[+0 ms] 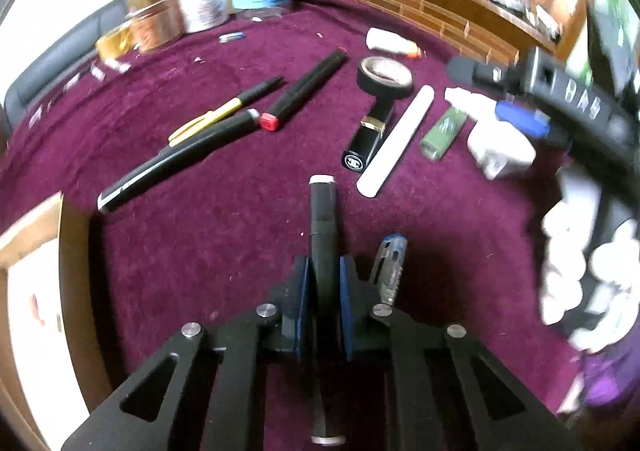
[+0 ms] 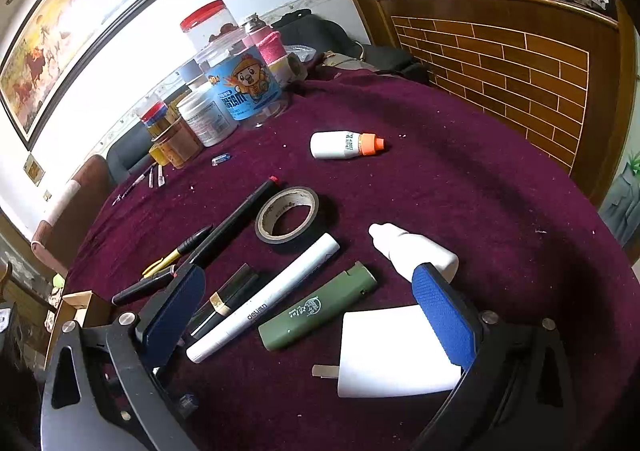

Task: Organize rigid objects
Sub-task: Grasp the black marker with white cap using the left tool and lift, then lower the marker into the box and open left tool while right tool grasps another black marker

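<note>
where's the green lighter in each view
Left wrist: green lighter lies right of centre, between the white marker and the white charger.
Right wrist: the lighter lies low in the middle, beside the marker.
Shared landmark: the black tape roll.

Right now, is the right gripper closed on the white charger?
No, the right gripper stands wide open, and its blue pads do not press the white charger lying near one of them.

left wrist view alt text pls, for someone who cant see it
The left gripper is shut on a black cylindrical pen with a silver end above a purple velvet tablecloth. Beyond lie more black pens, a black tape roll and a white flat stick.
</note>
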`<control>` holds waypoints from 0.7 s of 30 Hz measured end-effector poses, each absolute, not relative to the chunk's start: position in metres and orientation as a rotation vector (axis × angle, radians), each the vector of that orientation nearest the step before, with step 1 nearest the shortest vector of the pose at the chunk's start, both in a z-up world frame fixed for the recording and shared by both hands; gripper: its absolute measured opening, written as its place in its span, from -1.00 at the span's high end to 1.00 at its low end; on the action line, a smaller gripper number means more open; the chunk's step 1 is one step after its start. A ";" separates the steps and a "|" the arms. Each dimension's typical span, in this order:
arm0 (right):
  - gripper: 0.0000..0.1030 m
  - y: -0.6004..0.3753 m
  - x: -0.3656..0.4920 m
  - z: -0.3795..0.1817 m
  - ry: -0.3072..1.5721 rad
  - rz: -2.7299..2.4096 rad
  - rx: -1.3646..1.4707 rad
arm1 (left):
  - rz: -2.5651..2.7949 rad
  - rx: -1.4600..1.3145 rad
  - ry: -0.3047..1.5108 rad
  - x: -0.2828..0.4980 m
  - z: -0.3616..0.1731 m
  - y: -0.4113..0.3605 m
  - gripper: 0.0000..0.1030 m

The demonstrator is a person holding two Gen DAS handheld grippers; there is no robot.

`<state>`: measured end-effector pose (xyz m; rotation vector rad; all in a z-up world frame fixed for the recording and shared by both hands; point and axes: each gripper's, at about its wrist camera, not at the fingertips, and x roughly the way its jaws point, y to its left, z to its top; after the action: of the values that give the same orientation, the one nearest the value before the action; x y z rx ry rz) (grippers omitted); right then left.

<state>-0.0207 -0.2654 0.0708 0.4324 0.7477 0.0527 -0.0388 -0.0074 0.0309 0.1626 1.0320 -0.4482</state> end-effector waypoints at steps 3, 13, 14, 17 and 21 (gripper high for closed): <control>-1.00 -0.266 -0.022 0.071 0.739 0.055 0.437 | -0.437 0.085 0.974 -0.052 0.051 0.008 0.79; -1.00 -0.260 -0.023 0.076 0.736 0.001 0.380 | -0.443 -0.209 0.730 -0.122 0.128 0.103 0.78; -1.00 -0.256 -0.027 0.081 0.724 -0.023 0.351 | -0.442 -0.224 0.709 -0.129 0.134 0.114 0.78; -1.00 -0.240 -0.040 0.106 0.685 0.017 0.319 | -0.437 -0.255 0.667 -0.141 0.144 0.143 0.78; -1.00 -0.180 -0.019 0.128 0.787 0.284 0.240 | -0.447 -0.309 0.645 -0.147 0.141 0.174 0.78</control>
<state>-0.0188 -0.1798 0.1277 0.2395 0.7870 0.2836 -0.1474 0.1736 0.1415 -0.3090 0.6449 -0.4468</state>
